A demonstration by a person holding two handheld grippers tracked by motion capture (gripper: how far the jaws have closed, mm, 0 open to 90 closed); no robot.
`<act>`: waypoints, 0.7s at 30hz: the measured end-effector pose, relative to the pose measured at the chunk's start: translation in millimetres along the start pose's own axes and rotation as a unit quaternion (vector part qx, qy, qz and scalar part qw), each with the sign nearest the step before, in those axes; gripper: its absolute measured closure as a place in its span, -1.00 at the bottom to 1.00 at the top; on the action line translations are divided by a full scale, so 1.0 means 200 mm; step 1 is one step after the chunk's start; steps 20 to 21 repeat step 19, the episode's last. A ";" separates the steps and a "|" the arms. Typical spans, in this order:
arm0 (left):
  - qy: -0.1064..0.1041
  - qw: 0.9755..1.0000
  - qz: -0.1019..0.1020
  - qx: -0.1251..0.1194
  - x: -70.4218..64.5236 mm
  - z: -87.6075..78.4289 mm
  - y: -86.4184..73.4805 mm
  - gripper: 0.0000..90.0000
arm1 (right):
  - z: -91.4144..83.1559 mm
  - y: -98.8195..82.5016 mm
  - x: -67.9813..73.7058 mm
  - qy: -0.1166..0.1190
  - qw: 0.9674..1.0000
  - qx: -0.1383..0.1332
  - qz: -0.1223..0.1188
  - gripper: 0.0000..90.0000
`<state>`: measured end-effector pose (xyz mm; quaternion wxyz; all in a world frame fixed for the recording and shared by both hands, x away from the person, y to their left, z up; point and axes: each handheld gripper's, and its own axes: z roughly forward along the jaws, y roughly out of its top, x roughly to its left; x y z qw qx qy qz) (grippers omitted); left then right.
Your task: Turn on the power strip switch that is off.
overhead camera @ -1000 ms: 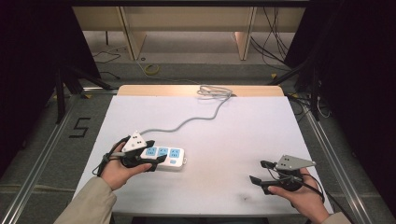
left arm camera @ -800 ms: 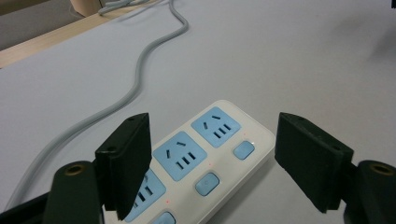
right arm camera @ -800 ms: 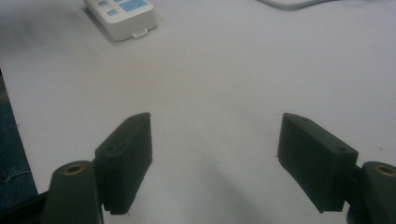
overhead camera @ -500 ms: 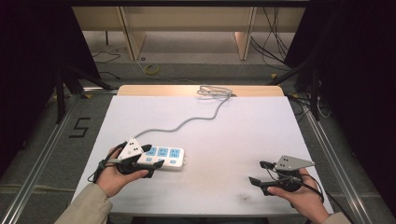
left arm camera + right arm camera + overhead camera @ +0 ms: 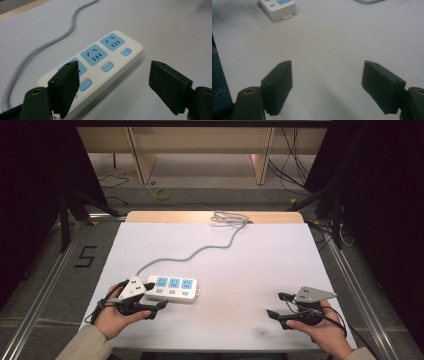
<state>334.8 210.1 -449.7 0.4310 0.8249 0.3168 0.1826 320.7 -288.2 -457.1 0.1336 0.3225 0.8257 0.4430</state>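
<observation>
High view fixed above the near edge, facing forward and down over the whole white table (image 5: pixel 250 255), left gripper view low and close, upper left toward the white three-socket power strip (image 5: pixel 100 62), right gripper view equally low, same strip (image 5: pixel 278 8) at upper left, farther off

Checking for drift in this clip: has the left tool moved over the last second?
Yes. The left tool has slid back toward the person, from over the power strip to its near-left end.

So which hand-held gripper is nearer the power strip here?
The left. The left hand-held gripper sits open at the power strip, at its cord end. The right hand-held gripper is open too, well off to the strip's right over bare table.
</observation>
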 end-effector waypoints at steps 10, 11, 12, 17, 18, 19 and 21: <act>0.005 1.000 0.000 0.003 0.00 -0.01 -0.02 -0.52 | 0.00 0.00 -0.01 0.001 1.000 0.003 -0.001 -0.45; 0.004 1.000 -0.001 0.004 0.00 -0.01 -0.02 -0.53 | 0.00 0.00 -0.01 0.001 1.000 0.003 -0.001 -0.45; 0.004 1.000 0.000 0.005 0.00 -0.01 -0.02 -0.54 | 0.00 0.00 -0.01 0.001 1.000 0.003 -0.001 -0.45; -0.002 1.000 -0.005 0.007 -0.01 0.00 -0.01 -0.55 | 0.00 0.00 -0.01 0.000 1.000 0.003 -0.001 -0.45; -0.005 1.000 -0.008 0.004 -0.02 0.01 0.00 -0.55 | 0.00 0.00 -0.01 -0.001 1.000 0.003 -0.001 -0.45; -0.005 1.000 -0.008 0.004 -0.02 0.01 0.00 -0.56 | 0.00 0.00 -0.01 -0.002 1.000 0.003 -0.001 -0.45; -0.005 1.000 -0.008 0.004 -0.02 0.01 0.00 -0.56 | 0.00 0.00 -0.01 -0.002 1.000 0.003 -0.001 -0.45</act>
